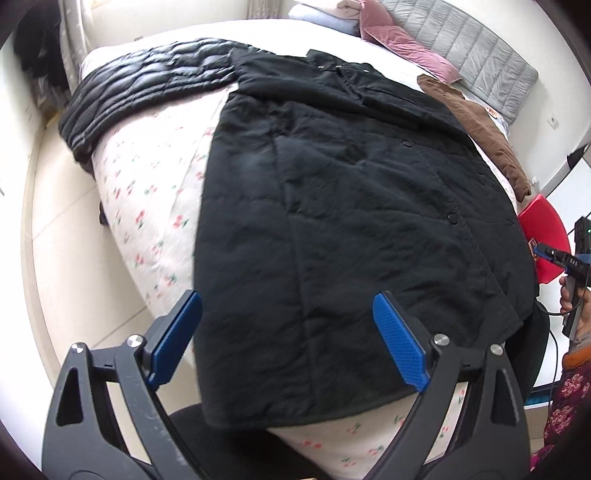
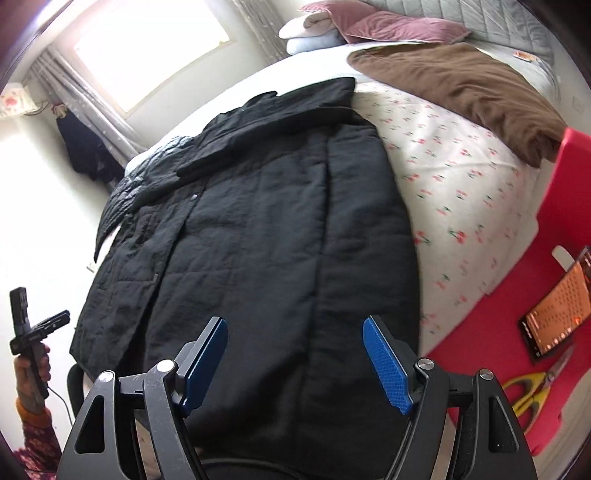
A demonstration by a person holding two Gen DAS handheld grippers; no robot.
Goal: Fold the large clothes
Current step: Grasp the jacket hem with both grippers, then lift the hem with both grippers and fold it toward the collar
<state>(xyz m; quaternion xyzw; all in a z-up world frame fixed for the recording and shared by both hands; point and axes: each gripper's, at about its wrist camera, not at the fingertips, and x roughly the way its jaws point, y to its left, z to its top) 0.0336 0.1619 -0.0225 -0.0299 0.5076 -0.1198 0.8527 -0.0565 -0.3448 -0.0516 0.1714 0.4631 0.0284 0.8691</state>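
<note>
Both pairs of blue fingers stand wide apart, gripping nothing, above the near hem of the coat.

Left gripper (image 1: pixel 288 339) hangs over the hem of the black coat (image 1: pixel 351 206), its pads (image 1: pixel 400 341) clear of the cloth; the right gripper (image 2: pixel 295 363) hangs likewise, its pads (image 2: pixel 386 363) apart with only coat behind them. That coat lies spread lengthwise on the bed (image 2: pixel 454 177), collar at the far end, and a shiny quilted black part, perhaps a sleeve or another garment, reaches toward the far left edge. A brown cloth (image 2: pixel 461 92) lies near the pillows (image 2: pixel 388 26). On a red stool (image 2: pixel 517 295) beside the bed rest a phone (image 2: pixel 554 310) and scissors (image 2: pixel 535 387).
</note>
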